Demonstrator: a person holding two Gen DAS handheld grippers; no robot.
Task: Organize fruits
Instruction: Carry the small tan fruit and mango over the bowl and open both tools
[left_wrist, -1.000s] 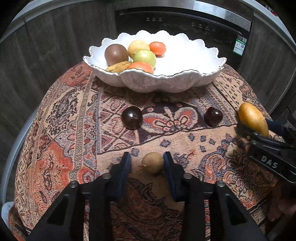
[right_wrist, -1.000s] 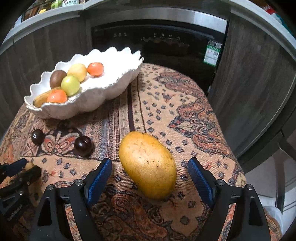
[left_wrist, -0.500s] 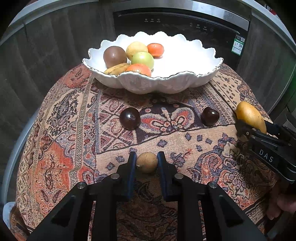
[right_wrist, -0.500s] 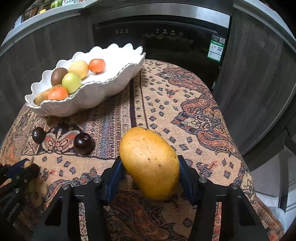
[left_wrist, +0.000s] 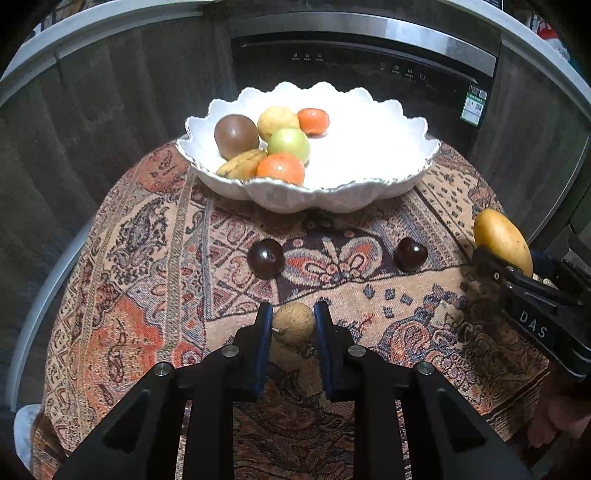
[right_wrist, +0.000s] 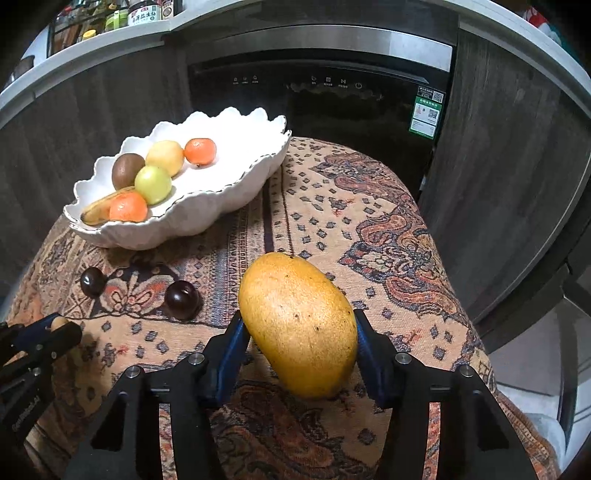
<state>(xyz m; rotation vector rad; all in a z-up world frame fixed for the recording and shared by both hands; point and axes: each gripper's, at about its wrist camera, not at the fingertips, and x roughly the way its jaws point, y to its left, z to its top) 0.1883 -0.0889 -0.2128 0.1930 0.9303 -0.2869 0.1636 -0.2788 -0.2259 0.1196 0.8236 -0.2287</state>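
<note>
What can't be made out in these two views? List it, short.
- Banana, left wrist view: mostly hidden behind the near orange and the bowl rim.
- Small tan fruit, right wrist view: only a sliver shows between the left gripper fingers.
- Mango, left wrist view: its near end is covered by the right gripper.
- Bottle labels, right wrist view: too small to read.
- Whether either gripped fruit has left the cloth: cannot tell.

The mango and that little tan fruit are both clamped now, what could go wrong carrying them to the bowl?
1. The mango is gripped across its rounded sides by the right claw, so it may slip or pivot when lifted.
2. The small tan fruit sits at the very tips of the left claw and could pop out.
3. The white bowl is crowded on one side; dropping fruit there may knock the others.
</note>
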